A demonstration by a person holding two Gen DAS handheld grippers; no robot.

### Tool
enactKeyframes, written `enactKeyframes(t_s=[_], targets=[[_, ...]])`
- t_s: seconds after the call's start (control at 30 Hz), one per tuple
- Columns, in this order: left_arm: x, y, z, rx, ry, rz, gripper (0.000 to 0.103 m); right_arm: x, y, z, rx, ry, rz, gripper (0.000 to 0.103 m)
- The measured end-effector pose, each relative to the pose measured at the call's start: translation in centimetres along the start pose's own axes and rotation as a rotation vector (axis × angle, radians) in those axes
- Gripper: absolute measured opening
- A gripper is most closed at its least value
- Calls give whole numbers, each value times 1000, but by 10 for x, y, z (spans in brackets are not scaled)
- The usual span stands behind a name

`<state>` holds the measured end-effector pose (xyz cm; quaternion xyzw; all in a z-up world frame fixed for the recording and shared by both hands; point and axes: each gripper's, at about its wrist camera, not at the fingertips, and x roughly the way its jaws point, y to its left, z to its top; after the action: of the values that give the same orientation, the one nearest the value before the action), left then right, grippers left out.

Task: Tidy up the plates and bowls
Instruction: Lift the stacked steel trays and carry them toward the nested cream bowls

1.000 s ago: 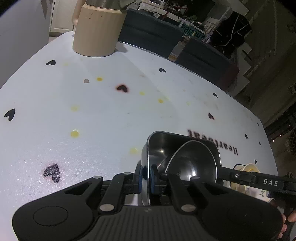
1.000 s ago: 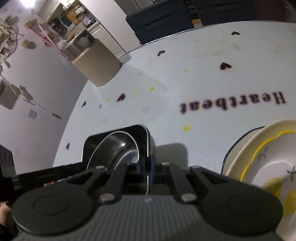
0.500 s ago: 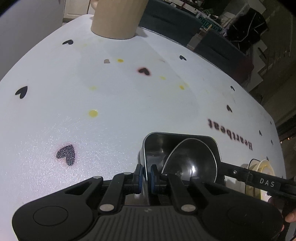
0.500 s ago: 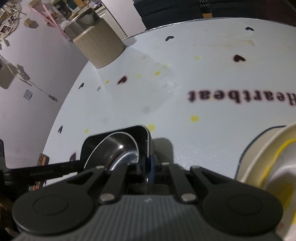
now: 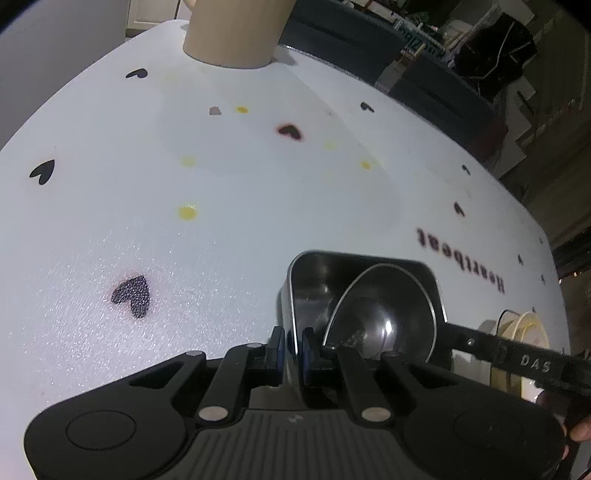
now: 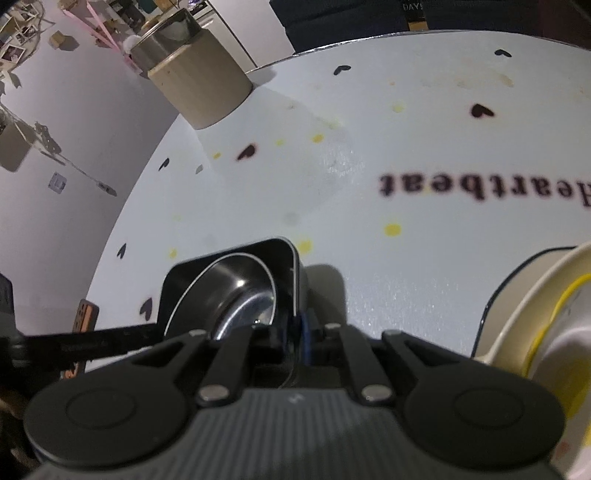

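Your left gripper [image 5: 290, 347] has its 2 blue-padded fingers [image 5: 277, 341] pinched tight on the near-left wall of the square steel container [image 5: 314, 280], 1 pad outside the rim and 1 inside. Your right gripper [image 6: 295, 339] is clamped the same way on the opposite wall of that container [image 6: 284, 258], so you are holding it from both sides; in the left wrist view the right gripper's black finger, marked DAS, reaches in from 3 o'clock to the rim. Whether the container's base touches the table cannot be told.

Inside the container a round steel bowl [image 5: 384, 314] sits tilted, leaning toward the right-hand wall, its rim rising above the container's edge; from the right wrist camera the bowl [image 6: 229, 291] fills most of the opening.

Out from your grip, the white tablecloth [image 5: 258, 184] carries black hearts, yellow dots and the upside-down word "Heartbeat". At 3 o'clock of the container in the right wrist view, near it but apart, stands a stack of cream plates with a yellow line [image 6: 546, 302]; the left wrist camera catches the same stack [image 5: 524, 325] behind the right gripper's finger. At 12 o'clock in the left view, well away at the table's far edge, stands a beige cylindrical canister [image 5: 236, 33], seen at 11 o'clock from the right wrist [image 6: 195, 85].
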<state>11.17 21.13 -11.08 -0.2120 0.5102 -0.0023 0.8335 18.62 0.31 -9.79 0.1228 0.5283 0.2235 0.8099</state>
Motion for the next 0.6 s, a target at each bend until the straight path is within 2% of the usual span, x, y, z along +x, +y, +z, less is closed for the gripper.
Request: enactKeyframes(t_s=[0.23,0.6], targets=[[-3,0,0,-14,-11,-7,10,-1,2,0,-16,-12,-5,7],[-42,-22,0,-32,-163,-90,9,-37,-8,6,12,-102,46,7]])
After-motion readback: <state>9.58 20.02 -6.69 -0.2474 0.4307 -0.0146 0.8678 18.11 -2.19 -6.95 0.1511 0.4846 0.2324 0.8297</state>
